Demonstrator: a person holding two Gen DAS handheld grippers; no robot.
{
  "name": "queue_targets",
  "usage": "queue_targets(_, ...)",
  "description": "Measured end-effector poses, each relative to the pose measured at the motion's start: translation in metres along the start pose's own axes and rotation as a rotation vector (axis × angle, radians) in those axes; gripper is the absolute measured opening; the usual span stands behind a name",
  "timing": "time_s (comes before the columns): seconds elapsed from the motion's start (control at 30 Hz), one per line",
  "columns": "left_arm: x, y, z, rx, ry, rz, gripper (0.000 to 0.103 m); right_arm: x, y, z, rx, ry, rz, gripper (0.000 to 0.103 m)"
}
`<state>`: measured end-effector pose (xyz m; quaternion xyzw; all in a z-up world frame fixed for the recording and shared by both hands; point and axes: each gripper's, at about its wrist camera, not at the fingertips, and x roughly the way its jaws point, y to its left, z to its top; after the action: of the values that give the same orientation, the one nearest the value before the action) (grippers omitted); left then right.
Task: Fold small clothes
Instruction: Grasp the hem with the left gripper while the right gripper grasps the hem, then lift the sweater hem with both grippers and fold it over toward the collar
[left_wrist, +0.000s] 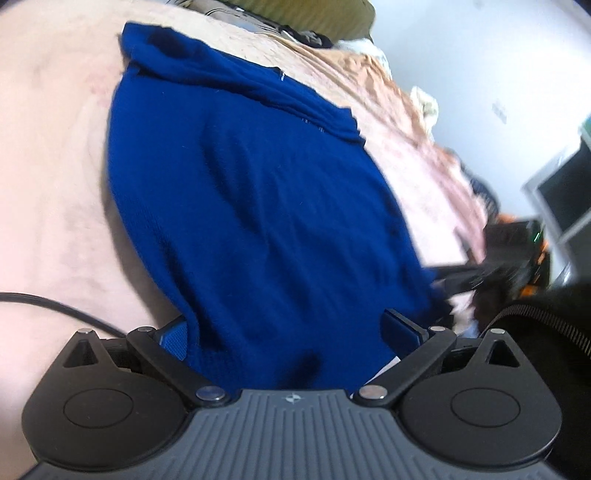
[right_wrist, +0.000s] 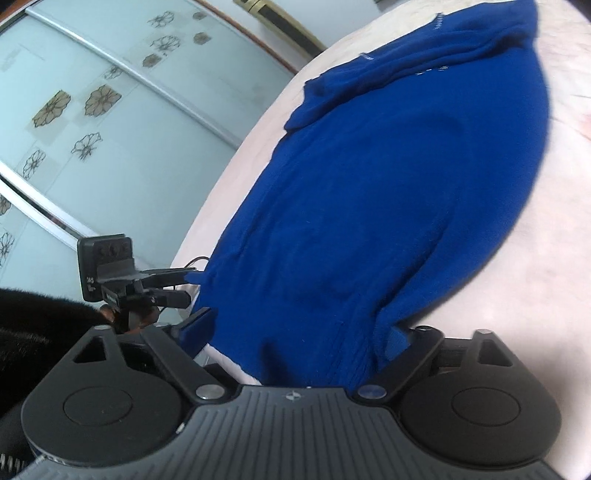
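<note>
Here, your dark blue knitted sweater (left_wrist: 258, 206) lies spread flat on the pale peach fleecy bed cover (left_wrist: 51, 177), its near hem reaching right up to both tools. The far end of the garment is bunched into a thick fold across its width.

Left tool (left_wrist: 291, 328): jaws stand wide apart, the sweater's near hem lying between them. The blue-padded fingers (left_wrist: 400, 326) show on either side of the cloth; neither pad visibly presses on it, so read this as open around the hem, not a grip. A black cable (left_wrist: 55, 302) runs over the bed cover at the near left. At the right of this view your right tool appears, blurred, at the sweater's right edge.

Right tool (right_wrist: 303, 328): jaws partly apart, hem between them. The right finger is half covered by cloth, so I cannot tell whether its pads bear on the knit. In this view the left tool (right_wrist: 181, 288) sits at the sweater's near left corner; contact there is unclear. Beyond the bed's left edge stands a frosted glass sliding door with flower patterns (right_wrist: 92, 110).
</note>
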<state>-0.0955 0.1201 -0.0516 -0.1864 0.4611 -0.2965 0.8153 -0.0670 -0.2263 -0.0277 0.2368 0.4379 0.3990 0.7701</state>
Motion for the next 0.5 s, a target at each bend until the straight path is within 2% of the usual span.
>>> queue_targets(0.03, 0.003, -0.001, 0.001, -0.019, -0.002, -0.019, 0.092, 0.004, 0.001, 0.002, -0.004, 0.006, -0.014, 0.062)
queue_targets(0.07, 0.006, -0.002, 0.003, -0.032, 0.002, -0.037, 0.073, 0.008, 0.002, 0.004, -0.003, 0.016, -0.031, 0.048)
queue_targets(0.1, 0.010, -0.004, 0.004, -0.035, 0.011, -0.038, 0.050, 0.011, 0.002, 0.004, -0.003, 0.020, -0.042, 0.039)
queue_targets(0.13, 0.011, -0.006, 0.003, -0.032, 0.024, -0.028, 0.041, 0.010, 0.000, 0.004, 0.005, 0.021, -0.044, 0.036)
queue_targets(0.17, 0.015, -0.008, 0.003, -0.016, 0.033, -0.007, 0.026, 0.007, -0.002, 0.002, 0.016, 0.019, -0.046, 0.030)
queue_targets(0.2, 0.018, -0.012, 0.003, 0.003, 0.037, 0.011, 0.019, 0.007, -0.004, 0.002, 0.023, 0.015, -0.055, 0.025)
queue_targets(0.3, 0.022, -0.024, 0.008, 0.045, 0.004, 0.027, 0.014, -0.008, 0.000, 0.000, 0.000, -0.022, -0.107, 0.022)
queue_targets(0.4, 0.028, -0.037, 0.017, 0.097, -0.049, 0.023, 0.013, -0.029, 0.005, 0.007, -0.033, -0.090, -0.151, 0.021)
queue_targets(0.5, 0.045, -0.038, 0.022, 0.094, -0.014, 0.041, 0.014, -0.042, 0.005, 0.013, -0.066, -0.117, -0.230, 0.022)
